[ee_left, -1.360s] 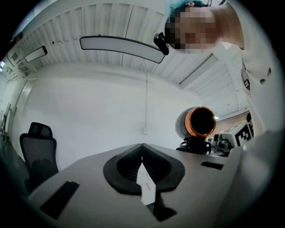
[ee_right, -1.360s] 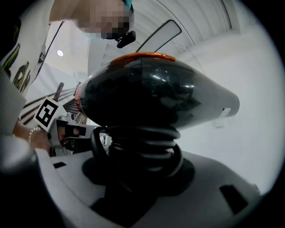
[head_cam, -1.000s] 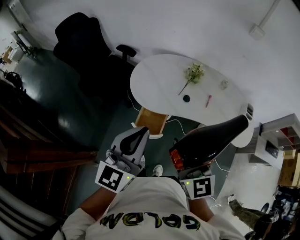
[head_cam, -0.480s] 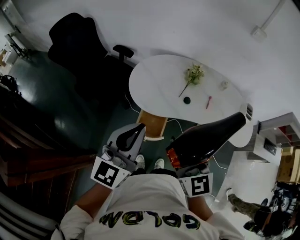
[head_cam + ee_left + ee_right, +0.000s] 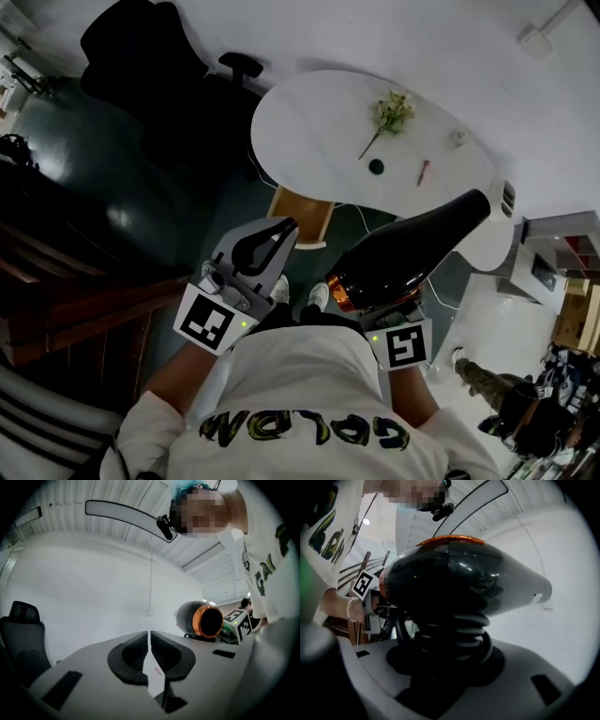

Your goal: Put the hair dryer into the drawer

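Note:
The black hair dryer point(image 5: 412, 248) with an orange ring at its rear points toward the white table. My right gripper point(image 5: 380, 305) is shut on its handle, where the coiled cord point(image 5: 452, 637) is wound; the right gripper view shows the body point(image 5: 459, 583) just above the jaws point(image 5: 450, 653). The dryer's orange rear point(image 5: 208, 620) also shows in the left gripper view. My left gripper point(image 5: 279, 232) is beside it at the left, and its jaws point(image 5: 150, 639) are opening, a thin slit apart with nothing between them. A light wooden drawer box point(image 5: 302, 216) sits under the table's near edge.
The rounded white table point(image 5: 309, 141) carries a flower sprig point(image 5: 389, 112), a small black disc point(image 5: 376, 167) and a red pen point(image 5: 424, 172). A black office chair point(image 5: 141, 56) stands at the far left. Dark wooden steps point(image 5: 56, 309) run along the left and shelves point(image 5: 562, 272) stand at the right.
Both grippers have shifted a little toward the table and the wooden box. The dryer stays in the right gripper. The head view has tilted slightly.

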